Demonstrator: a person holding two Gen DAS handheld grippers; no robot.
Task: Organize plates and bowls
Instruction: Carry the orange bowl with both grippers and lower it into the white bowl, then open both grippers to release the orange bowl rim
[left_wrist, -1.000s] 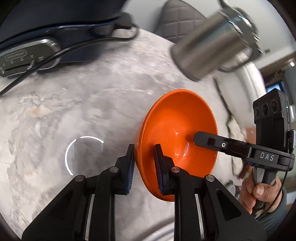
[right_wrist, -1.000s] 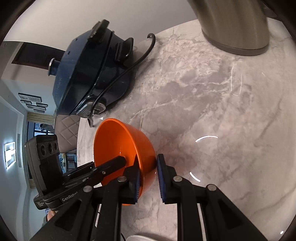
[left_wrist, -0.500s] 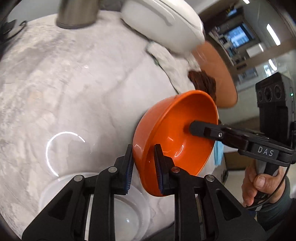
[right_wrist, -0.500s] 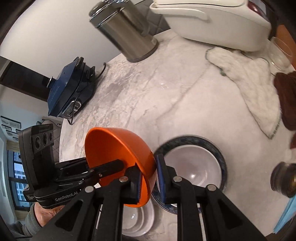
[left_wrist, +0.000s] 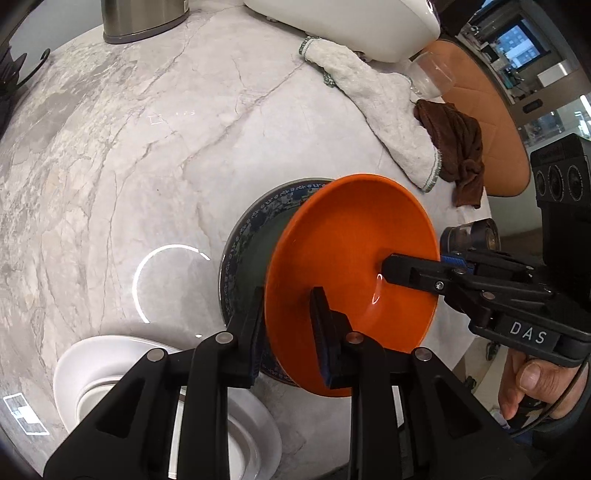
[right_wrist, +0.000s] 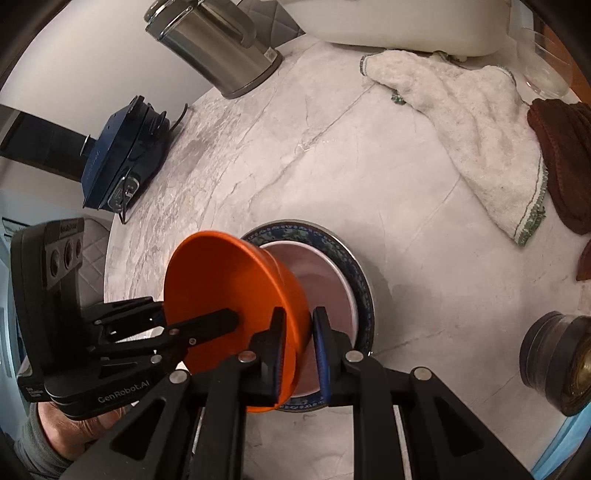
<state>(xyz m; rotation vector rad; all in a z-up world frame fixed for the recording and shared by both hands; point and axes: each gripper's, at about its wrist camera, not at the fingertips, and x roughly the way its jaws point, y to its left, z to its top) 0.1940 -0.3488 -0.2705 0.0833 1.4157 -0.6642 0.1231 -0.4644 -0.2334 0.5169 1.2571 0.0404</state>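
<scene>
Orange and glossy, the bowl (left_wrist: 351, 258) is smooth, round, deep-sided plastic or glazed ceramic, I can't tell which, with a little glint on its inside. It's tipped up on its side in the air, directly over a wide plate (right_wrist: 332, 258) with a blue patterned rim and a pale centre that sits flat on the counter (left_wrist: 110, 166). That counter is polished grey-white marble with darker veins running across it.

My left claw (left_wrist: 288, 328) pinches the bowl's wall on one side, one finger inside and one outside. Its jaws have just been easing open a touch, but the pads still press on the rim from what I see. My right claw (right_wrist: 297, 354) is clamped narrowly on the opposite edge, same deal, the wall sandwiched between the ribbed blue pads. Both claws point steeply down at the counter, facing each other across the bowl, and a hand (left_wrist: 535, 384) wraps the right handle at the edge of the left view.

Other stuff around: a stack of plain white dishes (left_wrist: 92, 373) just beside the patterned plate, a fluffy off-white towel (right_wrist: 472, 129) with green stitching, a crumpled brown cloth (right_wrist: 565, 162) touching it, a brushed steel kettle (right_wrist: 214, 48), a dark blue appliance (right_wrist: 122, 155) at the far edge, and a clear glass (right_wrist: 543, 62).
</scene>
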